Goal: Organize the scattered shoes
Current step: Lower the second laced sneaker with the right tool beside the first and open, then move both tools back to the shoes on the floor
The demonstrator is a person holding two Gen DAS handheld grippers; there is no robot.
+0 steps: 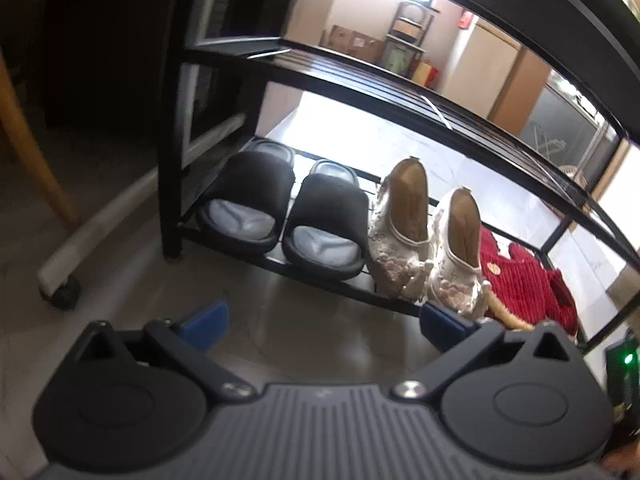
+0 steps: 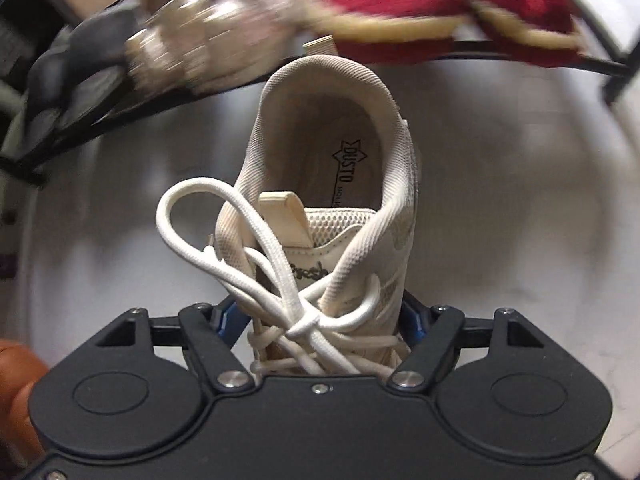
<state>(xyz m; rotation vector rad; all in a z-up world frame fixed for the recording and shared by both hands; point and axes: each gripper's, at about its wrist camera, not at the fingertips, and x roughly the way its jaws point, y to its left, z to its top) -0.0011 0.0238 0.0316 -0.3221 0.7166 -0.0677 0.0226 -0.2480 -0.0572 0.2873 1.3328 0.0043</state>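
A black shoe rack (image 1: 360, 92) stands ahead in the left wrist view. Its bottom shelf holds a pair of black slides (image 1: 280, 208), a pair of cream lace flats (image 1: 424, 248) and red knit slippers (image 1: 524, 284). My left gripper (image 1: 320, 320) is open and empty, low over the floor in front of the rack. My right gripper (image 2: 320, 316) is shut on a cream lace-up sneaker (image 2: 332, 184), gripping its laced front, heel pointing away toward the rack. The red slippers (image 2: 432, 4) and lace flats (image 2: 208, 36) show blurred beyond it.
A wooden leg (image 1: 28, 140) and a white bar on a caster wheel (image 1: 64, 292) stand left of the rack. The rack's middle shelf (image 1: 400, 100) is bare. Pale tiled floor (image 2: 520, 200) lies under the sneaker.
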